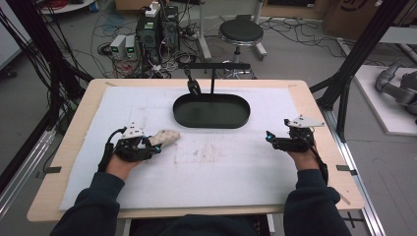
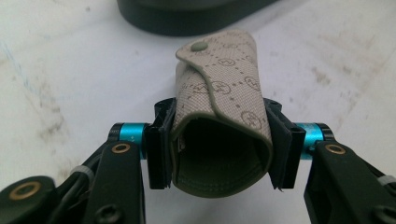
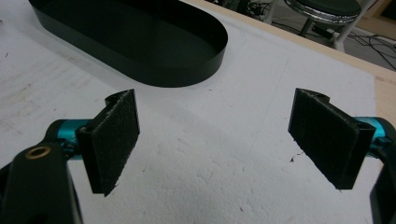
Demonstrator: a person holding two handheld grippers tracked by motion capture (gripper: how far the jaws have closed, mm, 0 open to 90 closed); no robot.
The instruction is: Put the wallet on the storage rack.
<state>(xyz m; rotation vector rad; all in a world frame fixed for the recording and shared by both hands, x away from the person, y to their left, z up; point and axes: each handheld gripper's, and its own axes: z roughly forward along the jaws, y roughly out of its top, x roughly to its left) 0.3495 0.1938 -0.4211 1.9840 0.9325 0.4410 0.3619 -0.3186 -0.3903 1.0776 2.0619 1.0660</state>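
Though squeezed by the left tool (image 2: 219, 149), a beige monogrammed pouch (image 2: 219, 93).

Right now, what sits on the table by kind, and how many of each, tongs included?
Pouch: 1, beige, clamped in the left tongs.
Tray: 1, black, oval.
Tongs: 2, counting the right tongs, which are open over the mat.
Mat: 1, white.
Total: 5

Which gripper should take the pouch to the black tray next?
Left. The left gripper is already clamped on the beige pouch, with the black oval tray just ahead. The right gripper stands open and apart from it.
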